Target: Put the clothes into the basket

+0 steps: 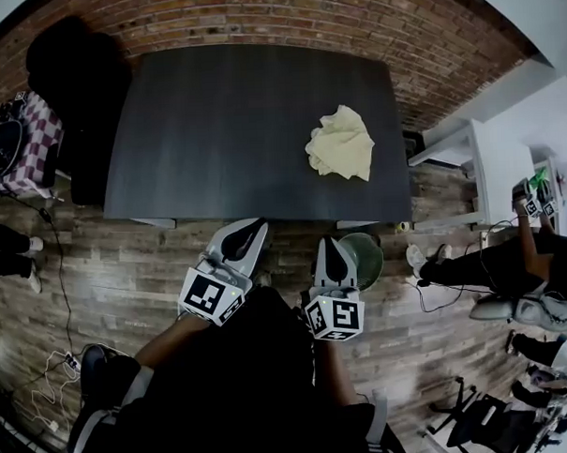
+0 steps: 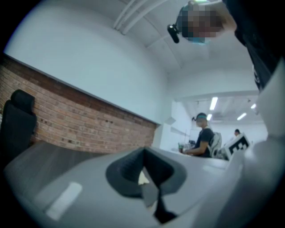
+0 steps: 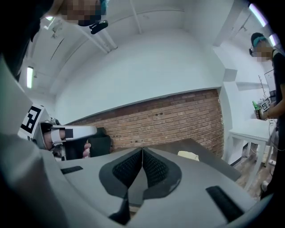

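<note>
Both left tongs (image 1: 251, 230) and right tongs (image 1: 333, 251) are closed and empty at the table's (image 1: 223, 130) near edge; the reach seems underway, so one must next open over the cloth (image 1: 341, 145) lying there, then carry it to the basket (image 1: 368, 261) on the floor.

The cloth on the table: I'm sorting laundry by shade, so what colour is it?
Pale yellow. The crumpled cloth lies on the dark table; the head view shows it best.

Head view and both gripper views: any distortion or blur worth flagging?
Head view: heavy fisheye bows the table edges, yellow cloth sharp. Left gripper view: soft throughout, left claw smeared. Right gripper view: crisper, right claw pad ribbing legible, brick wall curved by the lens.
</note>
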Demonstrator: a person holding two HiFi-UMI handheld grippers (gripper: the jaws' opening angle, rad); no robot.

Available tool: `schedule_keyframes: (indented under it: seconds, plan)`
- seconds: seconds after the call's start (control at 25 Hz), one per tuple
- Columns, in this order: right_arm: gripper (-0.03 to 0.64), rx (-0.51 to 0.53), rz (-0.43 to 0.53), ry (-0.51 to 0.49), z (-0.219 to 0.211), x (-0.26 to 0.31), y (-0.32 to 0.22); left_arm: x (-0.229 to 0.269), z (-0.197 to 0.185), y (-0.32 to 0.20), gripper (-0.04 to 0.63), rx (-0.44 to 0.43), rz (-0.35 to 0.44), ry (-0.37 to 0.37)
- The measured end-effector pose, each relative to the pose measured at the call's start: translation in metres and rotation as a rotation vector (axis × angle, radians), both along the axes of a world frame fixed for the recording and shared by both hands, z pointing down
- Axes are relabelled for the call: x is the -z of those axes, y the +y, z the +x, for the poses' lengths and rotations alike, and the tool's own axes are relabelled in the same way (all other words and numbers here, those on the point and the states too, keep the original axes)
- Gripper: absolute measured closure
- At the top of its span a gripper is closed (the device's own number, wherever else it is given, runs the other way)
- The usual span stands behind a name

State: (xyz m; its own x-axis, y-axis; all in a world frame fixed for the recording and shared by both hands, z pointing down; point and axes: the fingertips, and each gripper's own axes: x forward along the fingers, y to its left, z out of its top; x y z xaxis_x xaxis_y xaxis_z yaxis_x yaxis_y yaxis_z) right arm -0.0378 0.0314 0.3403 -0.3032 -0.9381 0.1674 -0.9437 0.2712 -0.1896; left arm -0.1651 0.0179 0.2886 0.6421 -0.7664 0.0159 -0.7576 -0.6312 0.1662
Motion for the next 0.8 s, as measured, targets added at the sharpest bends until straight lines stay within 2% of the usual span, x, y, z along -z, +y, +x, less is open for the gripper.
schedule_keyframes:
  seconds: [0.32, 0.52, 0.8]
  plan:
    - [0.611, -0.008, -0.034, 0.0, 0.004, -0.006, -0.032, -0.002, 0.009, -0.038, 0.591, -0.018, -0.016, 0.002]
    - [0.609, -0.051, -0.045, 0.024, 0.007, -0.008, -0.07, 0.003, 0.0, -0.094, 0.591, -0.037, 0.047, -0.047]
    - [0.609, -0.086, -0.062, 0.03, 0.001, -0.005, -0.133, 0.003, -0.011, -0.158, 0.591, -0.077, 0.038, -0.04]
